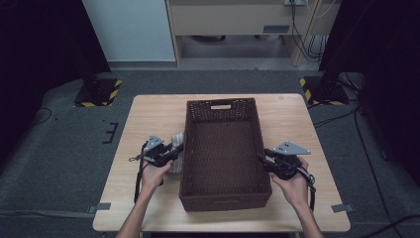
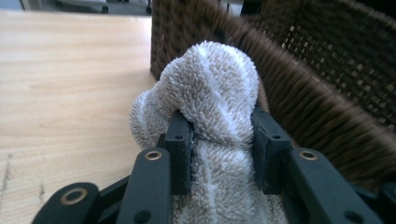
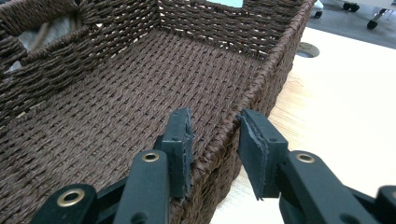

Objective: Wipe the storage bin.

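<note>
Room: dim lab, grey carpet, pale cabinet at far wall, dark stands with hazard-striped bases at both far corners of worktop.
Worktop (image 1: 148,114): light wood, bare apart from basket and towel; tape tabs at near corners.
Basket (image 1: 222,191): dark brown woven wicker, rectangular, empty inside, handle slot in far wall; sits mid-worktop, long axis running away from person.
Towel (image 2: 210,88): small beige-and-white terry cloth, bunched; held up outside basket's left wall, touching or nearly touching rim.
Left tool (image 2: 223,135): jaws closed onto towel, pinching a fold at mid-bunch; cloth bulges above and below pads.
Right tool (image 3: 215,140): jaws part open, straddling basket's right rim, one inside, one outside; gap still visible on outer side, so not clamped.
Handling, towel: likely light, soft, limp; will droop and drag, low slip risk on pile. Best held at thick bunch, as now.
Handling, basket: likely stiff, light, grippy weave; rim is natural hold point, may slide on wood if nudged.
</note>
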`<action>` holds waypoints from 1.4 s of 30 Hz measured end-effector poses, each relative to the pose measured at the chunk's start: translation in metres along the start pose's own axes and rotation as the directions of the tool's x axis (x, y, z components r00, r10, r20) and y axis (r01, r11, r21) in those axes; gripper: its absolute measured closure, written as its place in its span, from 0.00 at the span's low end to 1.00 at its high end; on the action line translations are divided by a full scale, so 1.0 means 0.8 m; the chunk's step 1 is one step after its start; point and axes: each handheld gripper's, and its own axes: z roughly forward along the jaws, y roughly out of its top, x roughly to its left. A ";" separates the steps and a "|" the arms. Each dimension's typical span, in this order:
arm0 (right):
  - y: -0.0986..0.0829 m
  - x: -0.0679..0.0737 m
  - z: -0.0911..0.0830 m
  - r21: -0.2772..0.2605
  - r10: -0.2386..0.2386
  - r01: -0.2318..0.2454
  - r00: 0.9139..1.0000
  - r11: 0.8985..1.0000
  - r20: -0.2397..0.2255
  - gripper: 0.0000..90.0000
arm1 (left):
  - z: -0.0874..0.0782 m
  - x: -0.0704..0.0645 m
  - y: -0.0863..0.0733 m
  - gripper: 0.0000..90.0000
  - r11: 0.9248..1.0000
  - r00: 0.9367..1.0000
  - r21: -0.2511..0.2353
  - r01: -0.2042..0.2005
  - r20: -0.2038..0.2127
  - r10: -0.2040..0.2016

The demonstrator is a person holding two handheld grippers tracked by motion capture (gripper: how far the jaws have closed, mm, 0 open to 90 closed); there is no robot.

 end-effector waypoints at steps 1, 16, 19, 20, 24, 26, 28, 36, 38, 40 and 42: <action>0.000 0.000 0.000 0.000 0.001 -0.001 1.000 1.000 -0.002 0.72 | 0.003 0.001 -0.003 0.70 1.000 1.000 0.015 -0.002 -0.001 0.002; 0.001 0.002 -0.007 0.004 -0.036 0.036 0.999 0.999 -0.017 0.58 | -0.035 0.007 0.007 0.70 0.999 1.000 -0.051 0.006 0.019 -0.006; 0.001 -0.001 -0.016 -0.012 -0.041 0.040 0.999 0.999 -0.019 0.57 | -0.058 -0.003 0.017 0.70 0.996 0.998 -0.085 -0.018 0.051 0.023; 0.001 -0.002 -0.019 -0.012 -0.035 0.034 0.999 0.999 -0.024 0.57 | -0.065 -0.008 0.019 0.70 0.996 0.997 -0.090 -0.028 0.062 0.034; -0.004 -0.004 -0.029 -0.003 -0.035 0.035 0.998 0.999 -0.044 0.63 | -0.080 -0.026 0.016 0.70 0.993 0.993 -0.094 -0.069 0.087 0.077; -0.007 -0.003 -0.029 -0.004 -0.029 0.028 0.998 1.000 -0.057 0.67 | -0.081 -0.032 0.009 0.70 0.993 0.992 -0.081 -0.083 0.084 0.090; -0.008 -0.001 -0.028 -0.006 -0.018 0.018 0.997 1.000 -0.073 0.73 | -0.079 -0.033 0.001 0.70 0.994 0.993 -0.071 -0.085 0.078 0.091; -0.008 0.005 -0.018 -0.005 -0.043 0.043 0.998 0.999 -0.039 0.75 | -0.061 -0.027 -0.005 0.70 0.996 0.995 -0.060 -0.074 0.068 0.078; -0.008 0.004 -0.018 -0.009 -0.048 0.048 0.998 0.999 -0.039 0.75 | -0.058 -0.024 -0.011 0.70 0.996 0.995 -0.032 -0.079 0.055 0.080; -0.009 0.004 -0.018 -0.015 -0.043 0.042 0.998 0.999 -0.038 0.75 | -0.049 -0.021 -0.021 0.70 0.997 0.996 0.009 -0.073 0.046 0.073; -0.009 0.005 -0.018 -0.015 -0.047 0.046 0.998 0.999 -0.035 0.74 | -0.039 -0.020 -0.029 0.70 0.996 0.996 0.046 -0.076 0.048 0.074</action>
